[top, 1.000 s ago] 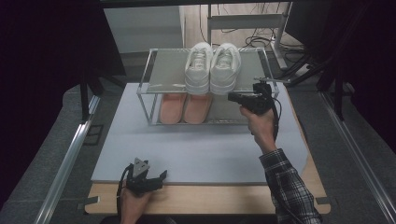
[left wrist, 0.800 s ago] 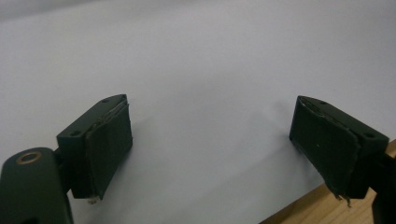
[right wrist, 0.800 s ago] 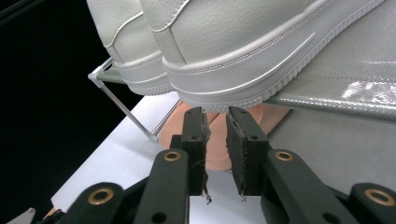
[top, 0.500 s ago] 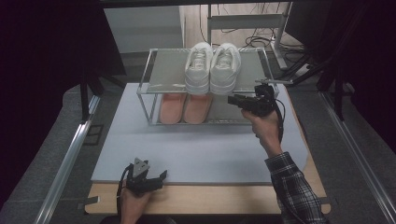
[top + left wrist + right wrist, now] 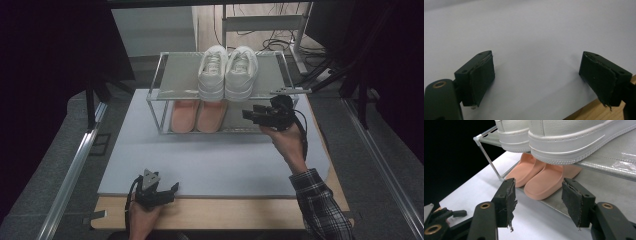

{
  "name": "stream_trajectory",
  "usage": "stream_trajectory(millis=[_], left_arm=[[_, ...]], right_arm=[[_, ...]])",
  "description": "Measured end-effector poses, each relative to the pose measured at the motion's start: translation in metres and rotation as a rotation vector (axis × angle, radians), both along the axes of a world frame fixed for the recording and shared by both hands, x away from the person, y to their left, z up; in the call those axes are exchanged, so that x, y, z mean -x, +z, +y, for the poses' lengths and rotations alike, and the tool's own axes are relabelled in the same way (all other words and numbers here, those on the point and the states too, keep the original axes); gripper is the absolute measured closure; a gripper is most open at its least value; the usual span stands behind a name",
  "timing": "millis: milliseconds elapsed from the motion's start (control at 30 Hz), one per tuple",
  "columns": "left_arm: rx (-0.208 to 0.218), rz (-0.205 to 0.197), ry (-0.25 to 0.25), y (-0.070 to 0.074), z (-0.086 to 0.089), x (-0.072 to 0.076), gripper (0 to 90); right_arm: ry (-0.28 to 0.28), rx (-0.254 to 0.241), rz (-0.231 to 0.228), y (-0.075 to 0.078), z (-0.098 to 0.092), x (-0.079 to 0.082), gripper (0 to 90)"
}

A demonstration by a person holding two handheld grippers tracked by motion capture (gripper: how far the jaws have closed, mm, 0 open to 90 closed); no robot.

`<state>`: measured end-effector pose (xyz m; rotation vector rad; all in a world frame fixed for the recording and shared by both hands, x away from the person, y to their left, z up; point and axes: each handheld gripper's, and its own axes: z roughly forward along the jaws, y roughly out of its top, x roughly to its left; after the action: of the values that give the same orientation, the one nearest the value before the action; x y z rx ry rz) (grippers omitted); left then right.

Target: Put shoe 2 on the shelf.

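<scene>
**Right claw open at the front of the shoe rack; left claw idle at the near edge**

Worktop [image 5: 310,197]: pale wooden top, largely covered by a light grey mat [image 5: 225,160].

A two-tier metal-framed shoe rack with grey shelves [image 5: 172,72] stands along the far edge of the mat. Top shelf: a pair of white leather sneakers [image 5: 227,70], side by side, touching, right of the shelf's centre. Lower shelf, directly beneath them: a pair of salmon-pink rubber slippers [image 5: 197,115], also side by side and touching.

Right claw [image 5: 248,115]: held level at the right part of the rack's front, at lower-shelf height, pointing left along the rack. Its jaws have just been opening and now stand roughly half apart. In the right gripper view, the right claw [image 5: 537,202] has nothing between its pads; the nearer pink slipper [image 5: 546,183] lies just beyond the gap, not touched. The white sneaker soles [image 5: 564,142] sit above it on the top shelf. The pads' lining looks frayed at the edges.

Left claw [image 5: 170,189]: rests low at the near edge of the mat, towards the near-left corner of the worktop, well apart from the rack. In the left gripper view, the left claw [image 5: 536,80] has its jaws spread wide over bare mat, holding nothing.
</scene>
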<state>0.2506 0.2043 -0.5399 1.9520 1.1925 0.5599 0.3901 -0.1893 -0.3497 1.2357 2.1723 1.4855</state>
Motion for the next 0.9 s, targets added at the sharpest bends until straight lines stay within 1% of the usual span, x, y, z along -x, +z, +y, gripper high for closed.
stream_trajectory(millis=[167,467,500,633,900], left_arm=[[0.0,0.0,0.0,0.0,0.0,0.0,12.8],[0.0,0.0,0.0,0.0,0.0,0.0,12.9],[0.0,0.0,0.0,0.0,0.0,0.0,12.9],[0.0,0.0,0.0,0.0,0.0,0.0,12.8],[-0.001,0.0,0.0,0.0,0.0,0.0,12.8]], right_arm=[[0.017,0.007,-0.003,-0.001,-0.004,0.006,40.5],[0.019,0.03,-0.011,-0.004,-0.013,0.015,35.0],[0.021,0.034,-0.017,-0.004,-0.013,0.015,34.6],[0.022,0.037,-0.014,-0.006,-0.017,0.02,32.5],[0.019,0.074,-0.021,-0.012,-0.025,0.029,28.1]])
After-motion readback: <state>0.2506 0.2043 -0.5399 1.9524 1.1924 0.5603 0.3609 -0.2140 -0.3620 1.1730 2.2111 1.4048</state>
